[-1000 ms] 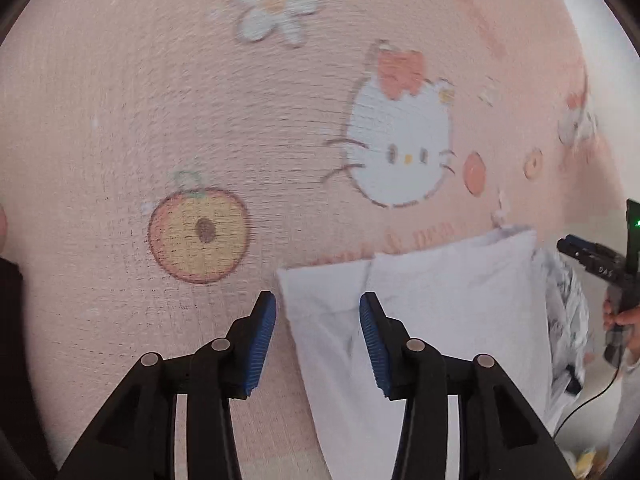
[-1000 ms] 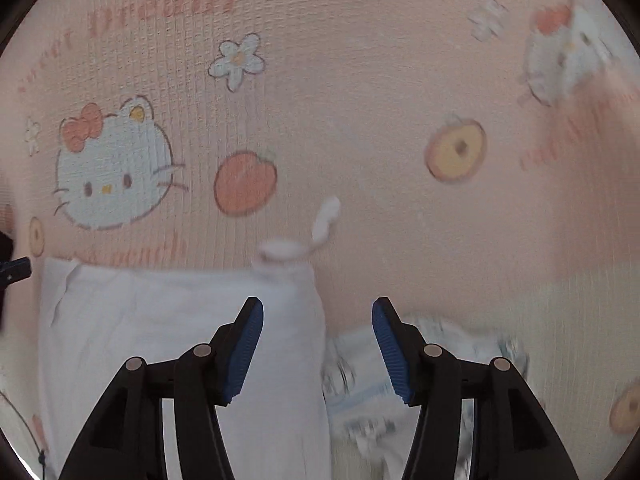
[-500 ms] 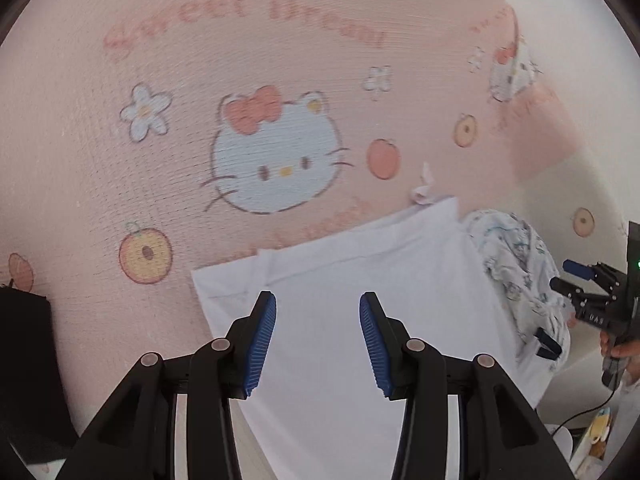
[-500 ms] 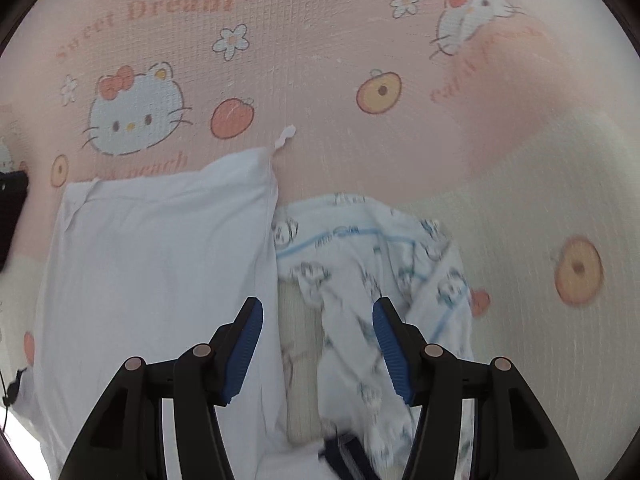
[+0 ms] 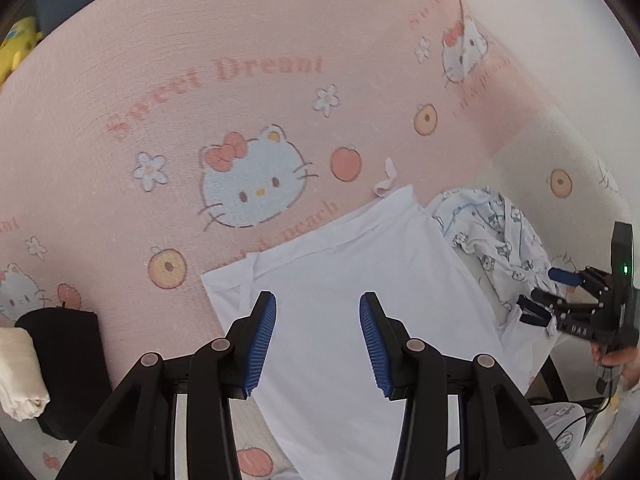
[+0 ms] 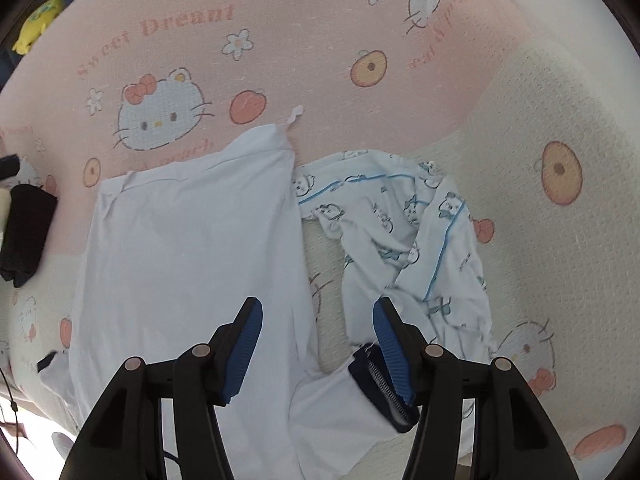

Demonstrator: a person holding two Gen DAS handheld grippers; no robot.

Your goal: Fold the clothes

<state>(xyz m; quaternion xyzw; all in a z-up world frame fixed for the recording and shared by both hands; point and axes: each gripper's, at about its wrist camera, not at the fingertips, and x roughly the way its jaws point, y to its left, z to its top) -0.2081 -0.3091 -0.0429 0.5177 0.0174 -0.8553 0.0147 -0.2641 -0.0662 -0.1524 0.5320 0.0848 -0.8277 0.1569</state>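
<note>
left wrist | left gripper (image 5: 318, 338) open (empty) above white shirt (image 5: 360, 280)

Pink cartoon-print bed (image 6: 320, 20) bears white shirt (image 6: 192, 232), patterned garment (image 6: 400, 220).

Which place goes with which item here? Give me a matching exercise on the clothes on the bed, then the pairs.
Items:
1. white garment
2. patterned garment
3. black folded item
4. yellow toy

Places:
A. far upper left, off the blanket
B. right of the white one
C. spread flat in the middle
D. left edge of the bed

Pairs: 1-C, 2-B, 3-D, 4-A
</note>
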